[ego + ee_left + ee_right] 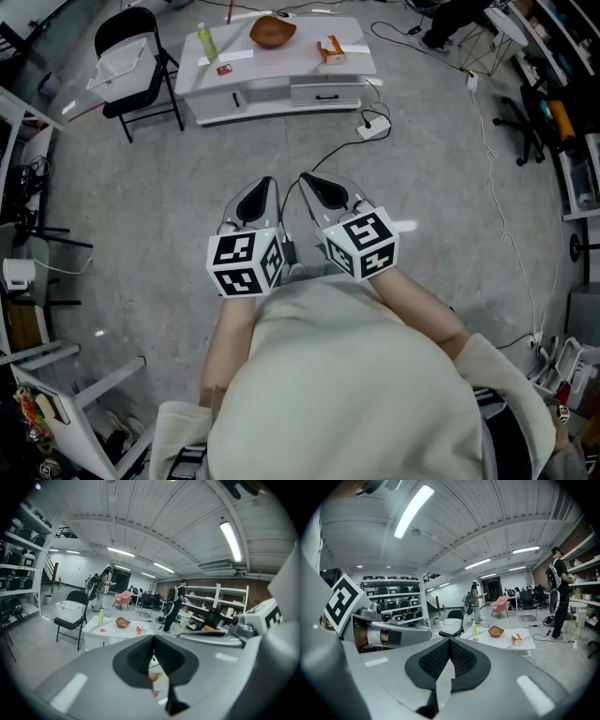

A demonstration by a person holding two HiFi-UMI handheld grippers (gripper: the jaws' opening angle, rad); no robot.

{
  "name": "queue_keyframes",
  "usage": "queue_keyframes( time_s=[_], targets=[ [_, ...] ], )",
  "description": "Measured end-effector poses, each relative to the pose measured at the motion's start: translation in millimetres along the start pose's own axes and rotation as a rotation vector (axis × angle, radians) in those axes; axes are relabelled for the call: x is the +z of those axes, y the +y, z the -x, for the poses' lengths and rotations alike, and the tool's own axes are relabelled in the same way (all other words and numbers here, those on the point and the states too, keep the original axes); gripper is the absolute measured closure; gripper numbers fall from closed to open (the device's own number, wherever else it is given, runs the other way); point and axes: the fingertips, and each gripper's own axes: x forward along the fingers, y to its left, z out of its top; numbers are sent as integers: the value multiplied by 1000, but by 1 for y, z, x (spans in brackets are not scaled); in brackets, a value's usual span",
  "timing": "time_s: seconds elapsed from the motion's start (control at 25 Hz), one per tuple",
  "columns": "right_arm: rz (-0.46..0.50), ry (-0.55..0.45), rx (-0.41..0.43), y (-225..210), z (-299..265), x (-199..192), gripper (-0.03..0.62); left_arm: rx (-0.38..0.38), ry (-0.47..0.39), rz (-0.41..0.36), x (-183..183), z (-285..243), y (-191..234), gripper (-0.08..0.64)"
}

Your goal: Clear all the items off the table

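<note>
A low white table (281, 82) stands far ahead on the grey floor. On it are a green bottle (205, 42), a brown bowl (272, 32), an orange box (330, 49) and a small red item (224, 68). My left gripper (268, 182) and right gripper (305, 176) are side by side close to my body, well short of the table, both shut and empty. In the left gripper view the pads (140, 654) meet, with the bowl (123, 622) and bottle (100, 618) beyond. The right gripper view shows its gripper (450, 642) shut, with the bowl (496, 631) and box (516, 639) ahead.
A black folding chair bearing a white basket (122, 61) stands left of the table. A power strip (373, 127) and cables lie on the floor between me and the table. A person (557, 588) stands by shelves at the right. Racks and an office chair (530, 122) line the sides.
</note>
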Motion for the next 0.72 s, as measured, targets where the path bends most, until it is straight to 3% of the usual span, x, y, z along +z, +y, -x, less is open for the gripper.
queue_keyframes(
  time_s=[0.36,0.52,0.72],
  targets=[
    [-12,9,-12,1,-5,-2,595,-39,-17,-6,4,-4,0,551],
    [-44,-7,30,9,-8,2,595,-65,-9,9,4,-6,2,551],
    [-4,26,34,17,-15,-1,594,-70,5,13,4,-6,11,551]
  ],
)
